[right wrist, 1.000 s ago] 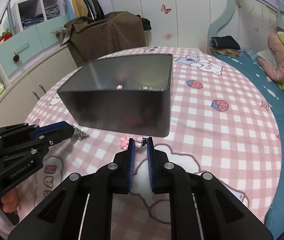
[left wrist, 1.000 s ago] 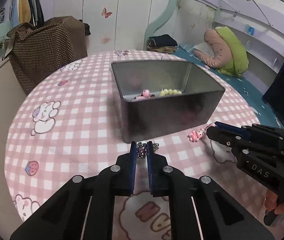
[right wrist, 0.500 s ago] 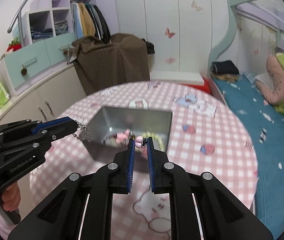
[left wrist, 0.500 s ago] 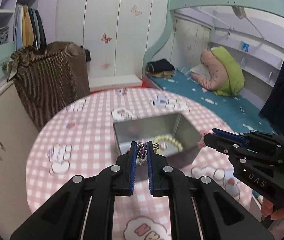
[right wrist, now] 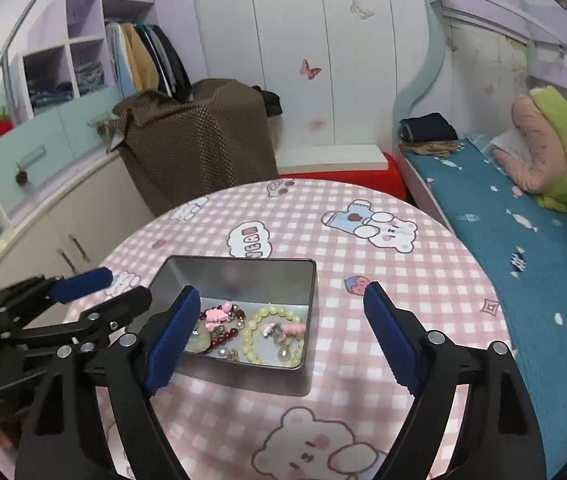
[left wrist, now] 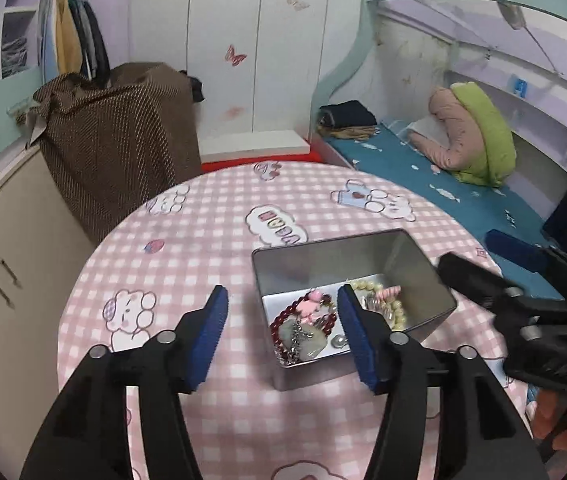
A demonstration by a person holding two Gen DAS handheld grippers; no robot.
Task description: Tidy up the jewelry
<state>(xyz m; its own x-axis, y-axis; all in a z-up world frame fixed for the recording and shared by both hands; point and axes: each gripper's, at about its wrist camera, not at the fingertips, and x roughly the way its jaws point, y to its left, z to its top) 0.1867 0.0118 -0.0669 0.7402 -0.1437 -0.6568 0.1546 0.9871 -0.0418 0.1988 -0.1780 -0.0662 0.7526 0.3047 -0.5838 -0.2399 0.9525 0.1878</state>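
On the pink checked table (right wrist: 403, 272) a metal tin (right wrist: 303, 372) holds the jewelry (right wrist: 243, 328), lying below and beyond both grippers, left gripper (left wrist: 281, 326) and right gripper (right wrist: 279, 332) each opening its jaws, nothing between the blue pads

Both views are evenly lit by soft indoor light with a cool, purplish cast on the walls. Shadows are faint; a soft one lies beside the metal tin (right wrist: 243, 276) on the table (right wrist: 383, 280). Fisheye bending curves the room toward dark, vignetted corners. The tin's inner walls show dull reflections. The other claw (left wrist: 523, 300) looks blurred.
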